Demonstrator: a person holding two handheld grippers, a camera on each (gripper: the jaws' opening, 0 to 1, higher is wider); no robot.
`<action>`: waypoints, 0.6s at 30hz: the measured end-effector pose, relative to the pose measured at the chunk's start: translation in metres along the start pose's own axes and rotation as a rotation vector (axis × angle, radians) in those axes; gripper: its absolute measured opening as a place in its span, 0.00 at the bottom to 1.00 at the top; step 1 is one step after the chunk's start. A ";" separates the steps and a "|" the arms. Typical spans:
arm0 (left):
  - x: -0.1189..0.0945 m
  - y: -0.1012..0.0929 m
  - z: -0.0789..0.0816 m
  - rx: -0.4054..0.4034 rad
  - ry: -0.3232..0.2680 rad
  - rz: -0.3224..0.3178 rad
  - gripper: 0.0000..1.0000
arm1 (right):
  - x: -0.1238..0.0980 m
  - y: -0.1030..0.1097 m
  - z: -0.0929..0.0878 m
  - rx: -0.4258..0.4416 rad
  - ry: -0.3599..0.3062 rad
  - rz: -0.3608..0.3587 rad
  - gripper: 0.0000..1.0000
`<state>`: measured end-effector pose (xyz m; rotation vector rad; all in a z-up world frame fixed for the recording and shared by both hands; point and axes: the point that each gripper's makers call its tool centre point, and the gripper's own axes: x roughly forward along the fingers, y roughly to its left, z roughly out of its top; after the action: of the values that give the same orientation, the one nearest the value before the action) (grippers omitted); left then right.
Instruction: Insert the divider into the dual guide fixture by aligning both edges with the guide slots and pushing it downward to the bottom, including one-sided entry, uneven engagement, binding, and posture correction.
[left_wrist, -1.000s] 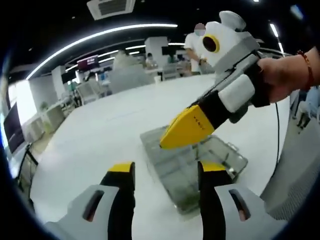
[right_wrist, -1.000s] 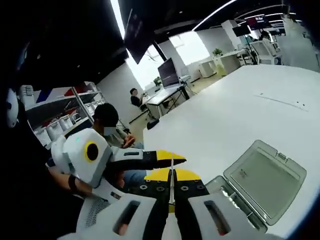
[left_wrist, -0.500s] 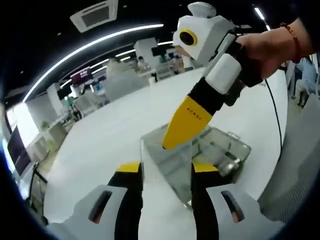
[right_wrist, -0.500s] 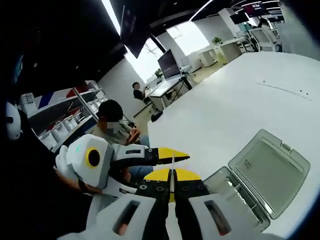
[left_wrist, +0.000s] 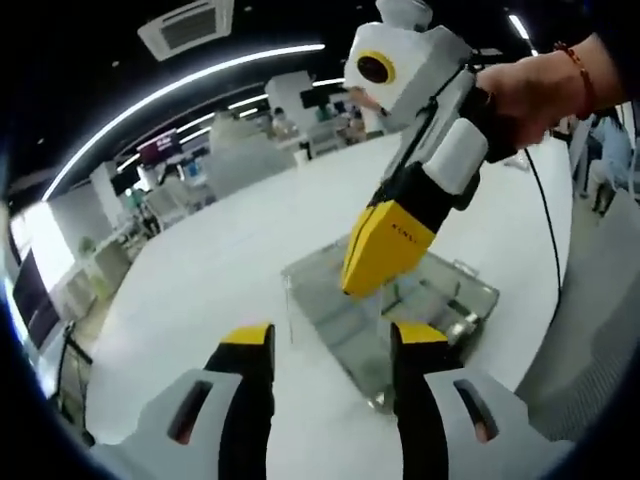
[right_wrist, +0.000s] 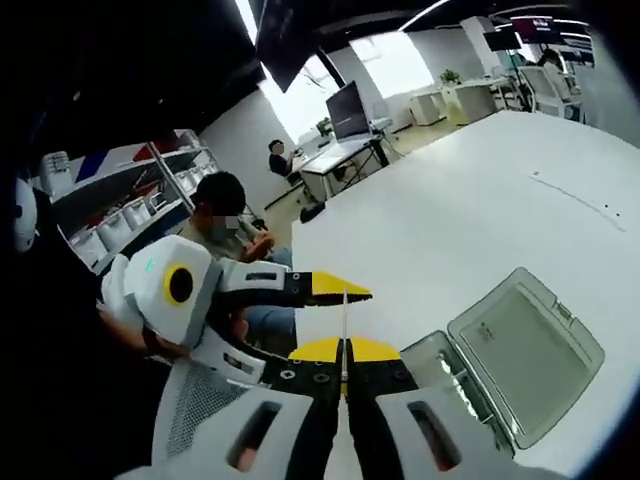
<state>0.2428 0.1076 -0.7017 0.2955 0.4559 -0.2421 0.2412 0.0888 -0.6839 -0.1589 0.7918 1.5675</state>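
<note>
A thin clear divider (right_wrist: 344, 325) shows edge-on in the right gripper view, with my right gripper (right_wrist: 345, 352) shut on it. In the left gripper view the right gripper (left_wrist: 372, 268) comes down from the upper right, and the clear divider (left_wrist: 318, 308) hangs below its yellow jaws, above the table. A clear plastic fixture case (left_wrist: 445, 300) with its lid open lies on the white table, just behind the divider. My left gripper (left_wrist: 334, 345) is open, its yellow jaws standing either side of the divider's lower part without closing on it. The left gripper (right_wrist: 325, 288) reaches in beside the divider's tip.
The fixture case (right_wrist: 520, 345) lies near the edge of a large white table (right_wrist: 470, 220), whose far side is bare. A seated person (right_wrist: 225, 225) and shelves stand beyond the table's edge. Desks and monitors fill the office behind.
The right gripper has tilted more upright and shifted slightly right over the case. My left jaws stand a little wider than half a second ago. Both views have shifted with the hands.
</note>
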 end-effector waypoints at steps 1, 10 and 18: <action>-0.002 0.002 0.000 -0.015 -0.002 0.000 0.46 | 0.000 -0.001 -0.001 -0.011 0.006 -0.003 0.00; -0.014 0.008 -0.004 -0.175 -0.026 -0.028 0.53 | 0.003 -0.018 -0.022 -0.141 0.113 -0.051 0.00; -0.014 0.000 0.000 -0.188 -0.046 -0.057 0.57 | 0.004 -0.025 -0.028 -0.192 0.142 -0.065 0.00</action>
<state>0.2306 0.1096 -0.6951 0.0931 0.4381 -0.2592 0.2536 0.0749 -0.7164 -0.4363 0.7376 1.5817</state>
